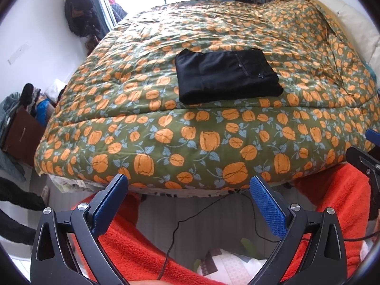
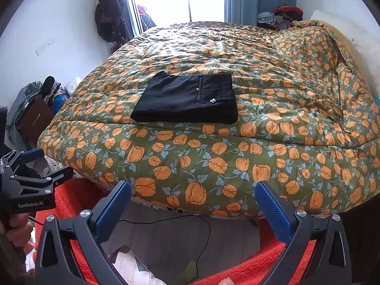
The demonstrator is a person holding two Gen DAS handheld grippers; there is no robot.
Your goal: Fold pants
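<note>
The bed (image 2: 273, 156) with its flowered quilt fills your view, and the black pants (image 2: 187, 99) lie on it near the front edge, already in a flat folded packet, so I judge the folding is nearly finished. The cloth looks soft and light, so take it by the thick folded edge if you must. Your left gripper (image 1: 190, 204) and right gripper (image 2: 193, 210) are both wide apart, holding nothing, well away from the pants.

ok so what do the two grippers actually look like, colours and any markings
Both the left gripper and right gripper have black angular frames with silver round bolts and flat blue textured fingers. The left gripper's body reads "GenRobot.AI" in white. Thin black cables trail below.
</note>
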